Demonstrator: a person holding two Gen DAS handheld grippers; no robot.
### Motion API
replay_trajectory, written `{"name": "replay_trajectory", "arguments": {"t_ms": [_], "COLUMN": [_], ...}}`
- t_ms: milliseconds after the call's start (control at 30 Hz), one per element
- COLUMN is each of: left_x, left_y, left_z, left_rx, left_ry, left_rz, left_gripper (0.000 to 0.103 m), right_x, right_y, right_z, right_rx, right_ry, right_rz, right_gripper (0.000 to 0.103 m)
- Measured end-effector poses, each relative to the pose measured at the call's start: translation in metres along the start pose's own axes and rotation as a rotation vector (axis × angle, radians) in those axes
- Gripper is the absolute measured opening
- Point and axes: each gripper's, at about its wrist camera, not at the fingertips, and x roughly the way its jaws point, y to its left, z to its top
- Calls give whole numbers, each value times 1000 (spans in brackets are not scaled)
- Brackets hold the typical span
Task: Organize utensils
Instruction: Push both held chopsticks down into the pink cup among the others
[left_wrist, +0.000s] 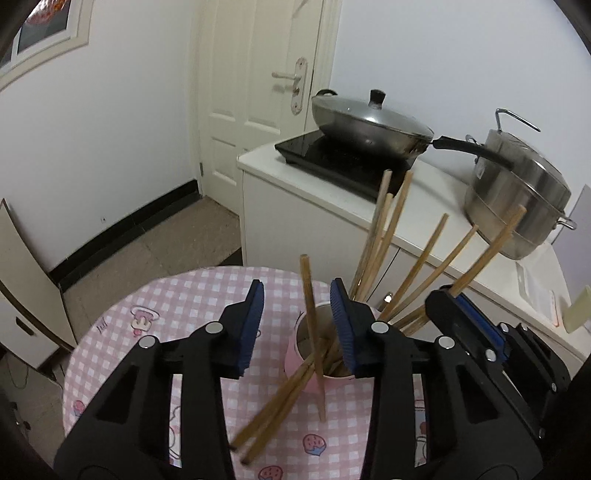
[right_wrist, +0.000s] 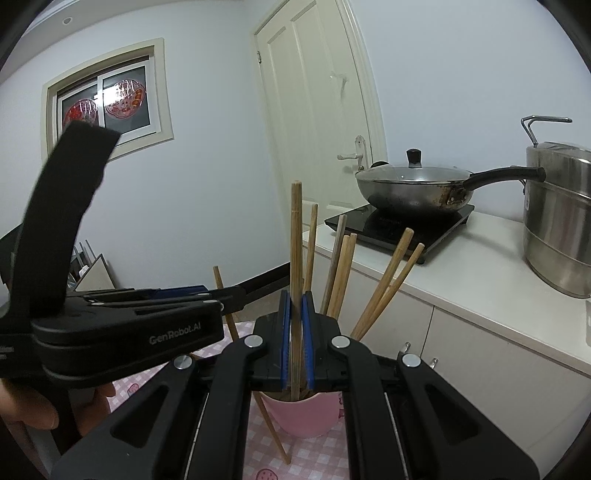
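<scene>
A pink cup (left_wrist: 295, 365) (right_wrist: 303, 413) stands on the round table's pink checked cloth (left_wrist: 184, 295) with several wooden chopsticks in it. Two more chopsticks (left_wrist: 273, 406) lean out over its rim toward me. My left gripper (left_wrist: 299, 325) (right_wrist: 225, 295) is open just above the cup. One chopstick (left_wrist: 312, 332) stands in the gap, untouched by the blue pads, with its lower end on the cloth in front of the cup. My right gripper (right_wrist: 295, 332) (left_wrist: 454, 295) is shut on an upright chopstick (right_wrist: 295, 240) (left_wrist: 487, 251) over the cup.
Behind the table, a white counter (left_wrist: 332, 192) carries a lidded wok (left_wrist: 369, 122) on a black induction hob (left_wrist: 332, 155) and a steel steamer pot (left_wrist: 517, 199). A white door (left_wrist: 255, 92) is beyond. A hand (right_wrist: 29, 406) holds the left gripper's body.
</scene>
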Motion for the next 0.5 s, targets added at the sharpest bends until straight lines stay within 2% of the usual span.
{"name": "replay_trajectory", "arguments": {"t_ms": [167,200,267,300,500], "left_x": [8,8,7,6,-6], "left_y": [3,3,2,2,-1], "left_z": [0,0,0,0,2], "left_rx": [-18,-17,-17,-19,-19], "left_ry": [17,16,14,16,-23], "left_rz": [-8,-8,-13,-31,-66], "left_gripper": [34,30,12,8,5], "right_x": [2,3,4,4,3], "right_y": [-3,-3,-3,-3,-3], "right_z": [-1,-1,-1,-1,-1], "right_rx": [5,4,4,4,4], "right_ry": [8,8,8,9,10], "right_rz": [8,9,11,11,10], "right_gripper": [5,5,5,5,5]}}
